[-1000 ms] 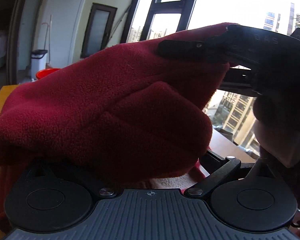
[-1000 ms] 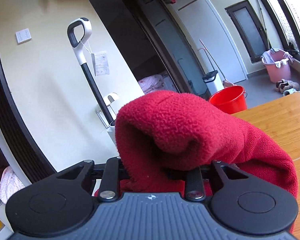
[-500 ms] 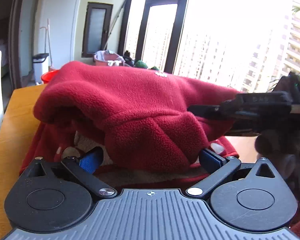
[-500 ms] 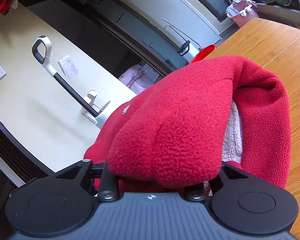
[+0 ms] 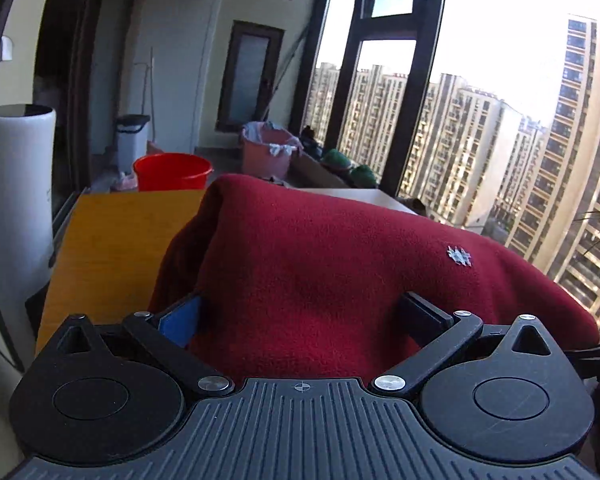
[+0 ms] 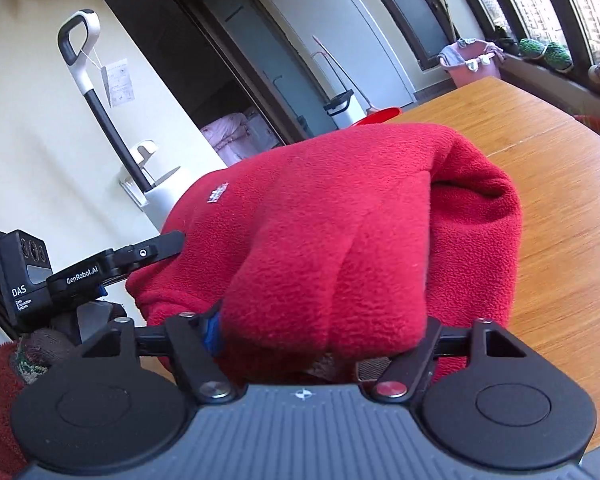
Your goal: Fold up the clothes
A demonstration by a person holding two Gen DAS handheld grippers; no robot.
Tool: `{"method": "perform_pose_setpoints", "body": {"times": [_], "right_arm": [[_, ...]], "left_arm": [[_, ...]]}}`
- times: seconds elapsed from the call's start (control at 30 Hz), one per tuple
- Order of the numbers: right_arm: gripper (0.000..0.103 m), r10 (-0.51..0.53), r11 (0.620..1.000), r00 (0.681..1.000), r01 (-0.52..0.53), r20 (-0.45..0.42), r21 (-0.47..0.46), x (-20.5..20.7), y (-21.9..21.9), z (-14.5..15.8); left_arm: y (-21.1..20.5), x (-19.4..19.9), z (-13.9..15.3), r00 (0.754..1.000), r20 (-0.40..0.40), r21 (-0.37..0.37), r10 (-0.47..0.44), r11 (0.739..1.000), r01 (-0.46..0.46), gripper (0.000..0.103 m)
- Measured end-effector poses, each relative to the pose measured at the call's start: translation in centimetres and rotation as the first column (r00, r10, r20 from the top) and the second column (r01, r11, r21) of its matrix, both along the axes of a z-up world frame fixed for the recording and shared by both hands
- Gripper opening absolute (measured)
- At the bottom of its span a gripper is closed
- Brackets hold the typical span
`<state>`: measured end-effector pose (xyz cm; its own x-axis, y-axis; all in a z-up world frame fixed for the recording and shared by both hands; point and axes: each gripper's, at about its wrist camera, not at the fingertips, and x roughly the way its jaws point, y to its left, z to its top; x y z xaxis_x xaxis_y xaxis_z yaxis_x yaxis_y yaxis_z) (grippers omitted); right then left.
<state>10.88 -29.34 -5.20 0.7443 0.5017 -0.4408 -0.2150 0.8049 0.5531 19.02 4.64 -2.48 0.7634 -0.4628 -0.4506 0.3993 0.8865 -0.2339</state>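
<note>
Right hand-held gripper [image 6: 320, 332]: its jaws have just been opening and stand spread, a thick roll of the red fleece garment [image 6: 360, 232] bulging between them; whether the pads touch the cloth we cannot tell. Left hand-held gripper [image 5: 300, 312]: jaws also wide, fleece heaped between them, contact hidden. We judge the garment light, limp and bulky, its napped pile grippy, not slippery, and in no way fragile; it will sag wherever unsupported. We would take hold at a doubled edge or corner, pinching every layer together. The garment lies bunched on the wooden worktop [image 6: 560, 184], smooth with a fine straight grain; a small pale logo [image 5: 459, 256] marks its upper face.
</note>
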Motion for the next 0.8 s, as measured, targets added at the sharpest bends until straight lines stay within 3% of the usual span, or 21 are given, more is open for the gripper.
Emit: {"method": "perform_pose_setpoints", "body": {"times": [0.1, 0.27, 0.47, 0.7, 0.8], "right_arm": [[0.072, 0.022, 1.0, 1.0, -0.022, 0.008, -0.008, 0.8, 0.1, -0.2], [0.079, 0.035, 0.99, 0.997, -0.027, 0.063, -0.137, 3.4, 0.7, 0.5], [0.08, -0.021, 0.965, 0.99, 0.057, 0.142, -0.257, 7.0, 0.5, 1.7], [0.075, 0.024, 0.999, 0.999, -0.023, 0.027, -0.027, 6.3, -1.4, 1.3], [0.074, 0.062, 0.998, 0.998, -0.061, 0.01, -0.028, 5.2, -0.2, 0.5]], "left_arm": [[1.3, 0.0, -0.5, 0.999, -0.024, -0.046, 0.021, 0.999, -0.022, 0.103], [2.3, -0.2, -0.8, 0.998, -0.043, -0.054, 0.047, 0.997, -0.05, 0.103], [1.0, 0.0, -1.1, 0.997, -0.054, -0.063, 0.05, 0.997, -0.053, 0.103], [1.5, 0.5, -1.0, 0.996, -0.04, -0.038, 0.082, 0.996, -0.083, 0.103], [2.2, 0.7, -0.8, 0.991, -0.032, -0.025, 0.127, 0.991, -0.128, 0.103]]}}
